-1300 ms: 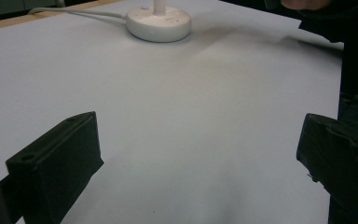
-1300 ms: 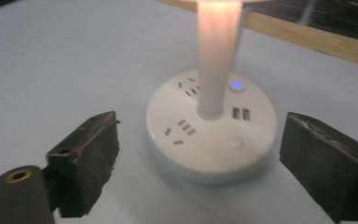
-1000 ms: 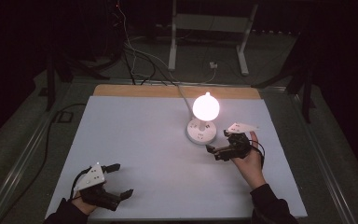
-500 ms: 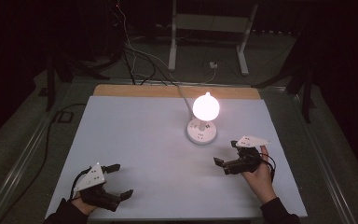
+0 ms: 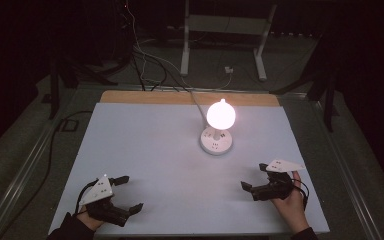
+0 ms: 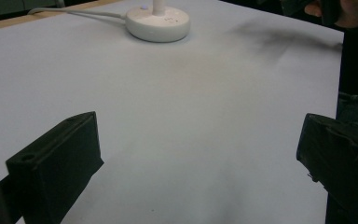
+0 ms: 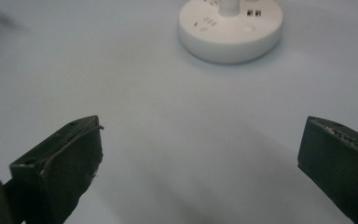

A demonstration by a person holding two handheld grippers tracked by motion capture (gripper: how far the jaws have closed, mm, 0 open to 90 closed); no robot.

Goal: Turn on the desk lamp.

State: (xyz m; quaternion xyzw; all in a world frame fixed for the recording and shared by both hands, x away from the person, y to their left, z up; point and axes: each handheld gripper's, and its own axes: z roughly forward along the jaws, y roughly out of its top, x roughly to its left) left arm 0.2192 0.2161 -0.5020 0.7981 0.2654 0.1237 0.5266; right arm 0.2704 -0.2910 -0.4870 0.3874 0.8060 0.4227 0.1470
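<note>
- While both claws sit low and empty at the bottom of the high view, the work in hand reads as finished or paused at the lamp: the light is on and neither claw touches anything. This is a judgement from the layout alone.
- Desk [image 5: 145, 145]: pale sheet over a wooden top whose bare strip shows along the upper edge; it takes up the middle of the high view and carries one item.
- Lamp [image 5: 220, 114]: glowing round globe on a short stem, just right of centre in the high view, nearer the desk's upper edge than its lower one. A white cable leaves it toward the upper left and runs off the desk.
- Lamp base [image 7: 230, 29]: white round disc, flat on the desk, with small dark markings on top and a stem rising from its middle; it lies top centre in the right gripper view and top centre-left in the left gripper view.
- Left claw [image 5: 125, 192]: lower left of the high view, jaws spread wide, nothing between them, well apart from the lamp.
- Right claw [image 5: 254, 176]: lower right of the high view, jaws likewise spread and empty, pointing left across the desk, nearer the lamp than the left one.
- Next move, if any: a further touch on the base would call for the right claw to travel up-frame to the disc.
</note>
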